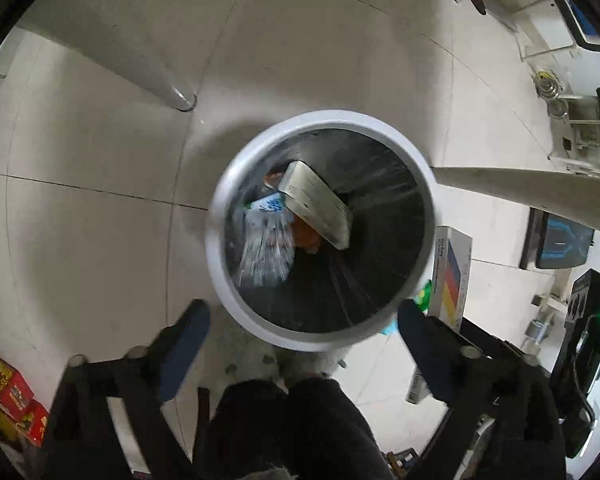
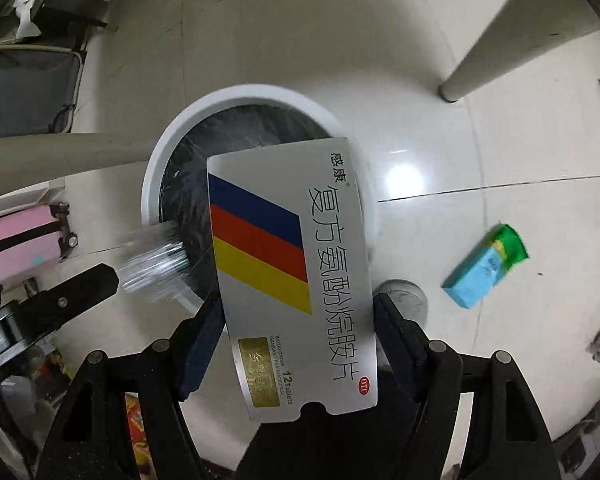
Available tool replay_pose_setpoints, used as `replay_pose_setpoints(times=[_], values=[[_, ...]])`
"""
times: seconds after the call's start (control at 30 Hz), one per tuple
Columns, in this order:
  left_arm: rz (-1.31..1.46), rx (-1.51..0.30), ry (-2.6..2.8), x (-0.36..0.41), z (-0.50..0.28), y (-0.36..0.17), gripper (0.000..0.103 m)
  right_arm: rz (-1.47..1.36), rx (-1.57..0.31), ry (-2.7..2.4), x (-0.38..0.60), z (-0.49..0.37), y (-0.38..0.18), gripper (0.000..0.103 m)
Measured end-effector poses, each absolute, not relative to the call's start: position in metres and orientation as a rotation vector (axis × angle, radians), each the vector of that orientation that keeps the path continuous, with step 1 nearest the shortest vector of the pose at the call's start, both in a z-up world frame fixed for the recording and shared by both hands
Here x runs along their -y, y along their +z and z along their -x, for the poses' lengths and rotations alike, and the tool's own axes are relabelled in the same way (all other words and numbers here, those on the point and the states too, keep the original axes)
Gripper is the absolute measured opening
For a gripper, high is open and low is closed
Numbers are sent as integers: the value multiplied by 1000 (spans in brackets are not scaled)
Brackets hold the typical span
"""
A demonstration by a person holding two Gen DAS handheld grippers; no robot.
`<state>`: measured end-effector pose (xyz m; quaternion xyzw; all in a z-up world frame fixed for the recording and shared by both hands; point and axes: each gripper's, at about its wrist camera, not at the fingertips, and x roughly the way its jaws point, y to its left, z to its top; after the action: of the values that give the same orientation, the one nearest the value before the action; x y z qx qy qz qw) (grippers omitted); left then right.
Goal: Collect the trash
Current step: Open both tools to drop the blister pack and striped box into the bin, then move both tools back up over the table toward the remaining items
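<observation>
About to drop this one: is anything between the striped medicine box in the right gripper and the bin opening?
Nothing visible blocks it. The medicine box, clamped in the right gripper, hangs over the bin's white rim; the mouth is open, with trash lying low inside. The left gripper is open, at the rim.

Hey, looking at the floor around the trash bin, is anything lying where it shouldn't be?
Yes. A blue and green packet lies on the floor tiles beside the white bin, outside it, while other trash is already inside. The right gripper holds a silver medicine box over the bin.
</observation>
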<state>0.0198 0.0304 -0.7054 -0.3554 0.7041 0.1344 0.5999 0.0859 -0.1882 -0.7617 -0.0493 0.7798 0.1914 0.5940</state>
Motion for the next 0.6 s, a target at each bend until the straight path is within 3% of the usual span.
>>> replay_pose_setpoints(times=[0.03, 0.1, 0.33, 0.6], values=[[801, -1629, 327, -30, -16, -703, 97, 115, -1813, 450, 186, -86, -765, 78], [768, -1625, 359, -30, -11, -696, 98, 122, -1807, 450, 186, -85, -768, 98], [616, -1570, 466, -33, 11, -653, 98, 235, -1734, 450, 188, -76, -742, 100], [546, -1547, 475, -14, 22, -579, 98, 393, -1626, 405, 198, -67, -669, 100]])
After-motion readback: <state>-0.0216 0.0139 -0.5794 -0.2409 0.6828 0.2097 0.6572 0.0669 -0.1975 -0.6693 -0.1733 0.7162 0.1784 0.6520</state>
